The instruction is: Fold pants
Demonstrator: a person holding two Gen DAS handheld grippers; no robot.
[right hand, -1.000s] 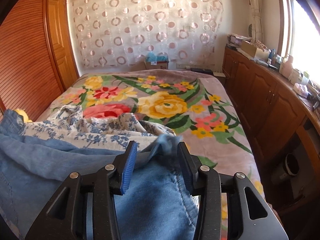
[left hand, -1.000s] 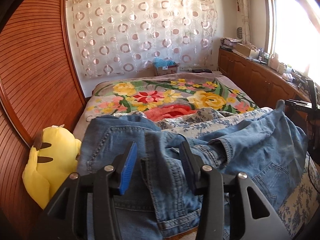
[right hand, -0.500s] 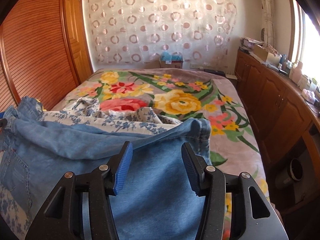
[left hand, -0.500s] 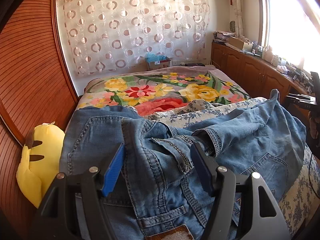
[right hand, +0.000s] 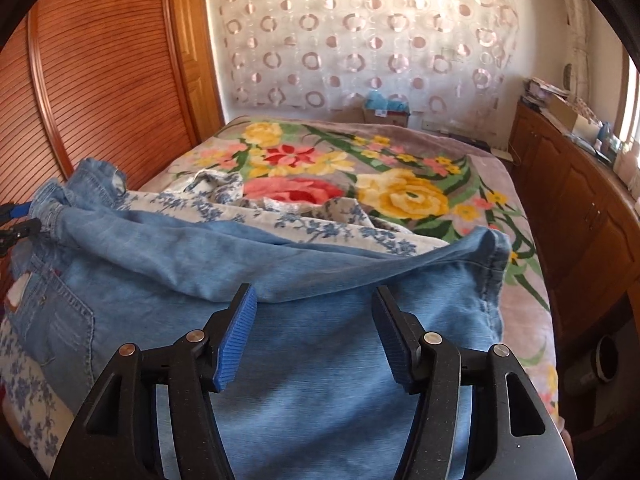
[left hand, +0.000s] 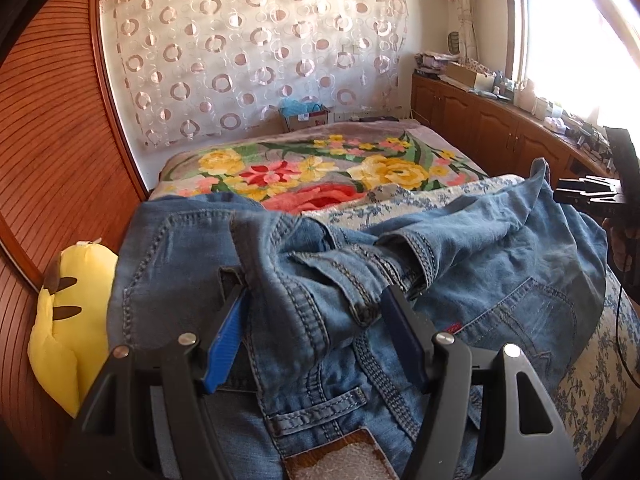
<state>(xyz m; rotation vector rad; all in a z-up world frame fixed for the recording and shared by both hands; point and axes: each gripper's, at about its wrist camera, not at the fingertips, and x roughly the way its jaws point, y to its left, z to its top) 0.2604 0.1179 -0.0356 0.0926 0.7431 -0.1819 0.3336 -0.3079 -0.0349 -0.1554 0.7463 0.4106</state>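
Jeans point(left hand: 500, 280) lay crumpled on near bed point(right hand: 420, 152), waistband bunched betw. wide-open L gripper point(left hand: 316, 312); R gripper point(right hand: 314, 320) also wide over leg. Best: flatten waistband b4 folding

Open floral bed point(right hand: 460, 168) stretches toward twelve o'clock beyond the heaped jeans point(right hand: 320, 360); wooden cabinets point(right hand: 580, 216) hem three o'clock, a slatted wardrobe point(left hand: 52, 140) and yellow plush point(left hand: 68, 328) block nine.
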